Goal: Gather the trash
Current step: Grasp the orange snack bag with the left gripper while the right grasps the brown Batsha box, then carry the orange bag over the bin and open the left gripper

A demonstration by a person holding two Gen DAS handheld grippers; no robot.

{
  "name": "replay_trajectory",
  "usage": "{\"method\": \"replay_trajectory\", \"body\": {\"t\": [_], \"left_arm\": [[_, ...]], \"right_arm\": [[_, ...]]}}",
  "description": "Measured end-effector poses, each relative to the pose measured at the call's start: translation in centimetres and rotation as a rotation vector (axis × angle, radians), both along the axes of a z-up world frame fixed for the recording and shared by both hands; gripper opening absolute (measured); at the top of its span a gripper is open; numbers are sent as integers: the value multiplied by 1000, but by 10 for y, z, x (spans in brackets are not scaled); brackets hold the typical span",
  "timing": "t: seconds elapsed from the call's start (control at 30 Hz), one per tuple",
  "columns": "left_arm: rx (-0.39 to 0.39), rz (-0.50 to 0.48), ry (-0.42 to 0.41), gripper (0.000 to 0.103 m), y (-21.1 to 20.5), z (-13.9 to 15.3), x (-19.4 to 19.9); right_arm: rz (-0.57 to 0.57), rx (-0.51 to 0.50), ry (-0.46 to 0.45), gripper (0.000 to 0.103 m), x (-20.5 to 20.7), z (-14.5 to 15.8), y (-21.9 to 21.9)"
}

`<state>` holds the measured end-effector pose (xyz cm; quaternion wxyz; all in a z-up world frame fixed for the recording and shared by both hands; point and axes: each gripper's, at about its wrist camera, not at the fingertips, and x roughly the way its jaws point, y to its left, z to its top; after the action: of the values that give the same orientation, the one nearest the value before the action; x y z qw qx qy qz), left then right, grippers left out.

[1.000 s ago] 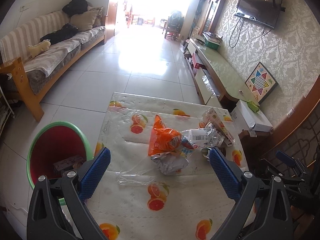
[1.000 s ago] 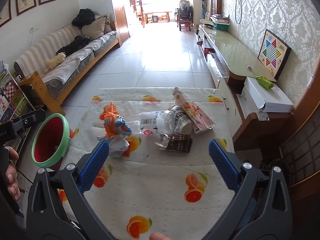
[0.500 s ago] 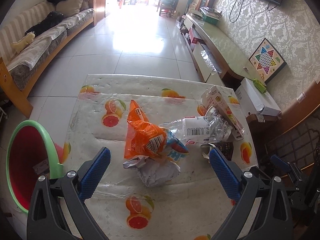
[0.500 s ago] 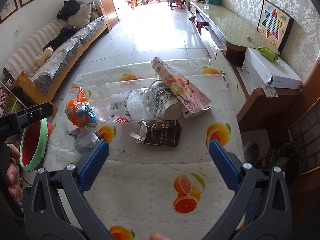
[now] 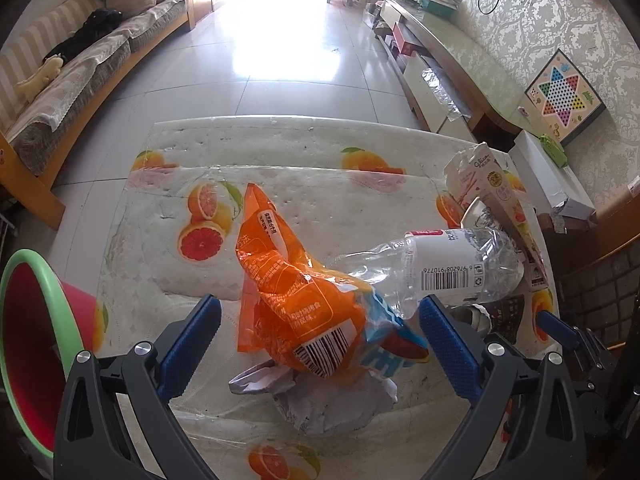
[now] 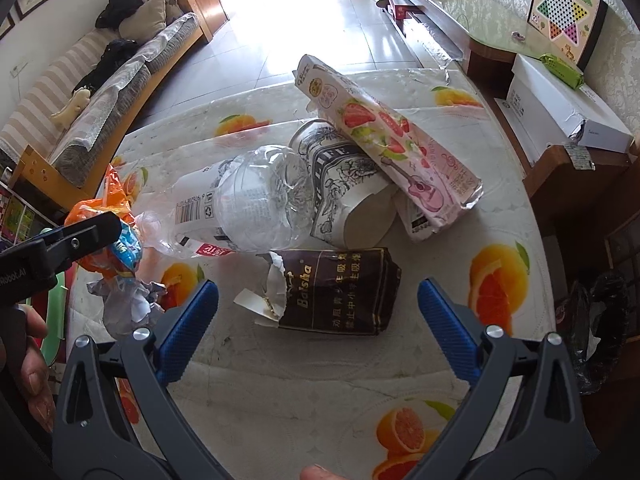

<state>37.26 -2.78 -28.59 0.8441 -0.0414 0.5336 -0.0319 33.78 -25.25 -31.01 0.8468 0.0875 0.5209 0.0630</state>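
Hovering wide open, left gripper (image 5: 319, 336) straddles the orange snack bag (image 5: 298, 300), red bin (image 5: 28, 344) off its left; right gripper (image 6: 318, 320), also spread, frames the brown packet (image 6: 336, 290).

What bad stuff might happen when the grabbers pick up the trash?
The left gripper is open around the orange snack bag, and the clear bottle leans on that bag, so lifting it may roll the bottle away. The right gripper nears the brown pack, whose torn flap might rip off.
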Motion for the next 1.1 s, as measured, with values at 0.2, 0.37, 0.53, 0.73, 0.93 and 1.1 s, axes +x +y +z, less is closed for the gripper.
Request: {"method": "replay_trajectory", "body": {"t": [0.2,0.37,0.53,0.73,0.93,1.1], "left_arm": [[-6,19,20,95,3,-13,9],[-1,5,17,93,2,-14,9],[-1,2,54,84,3,-26,8],[-5,-7,27,73,7,-21,2],[19,-3,-42,71,14,1,-6],[15,1,-94,70,23,26,-14]], "right_arm": [[-5,-20,14,98,8,-12,10],[-26,-44,11,98,8,-18,12],[-24,-40,38,92,7,-28,11],[-23,-38,30,75,5,-24,7],[-38,-25,7,75,-5,-9,1],[-35,-29,-27,75,-15,12,3]]}}
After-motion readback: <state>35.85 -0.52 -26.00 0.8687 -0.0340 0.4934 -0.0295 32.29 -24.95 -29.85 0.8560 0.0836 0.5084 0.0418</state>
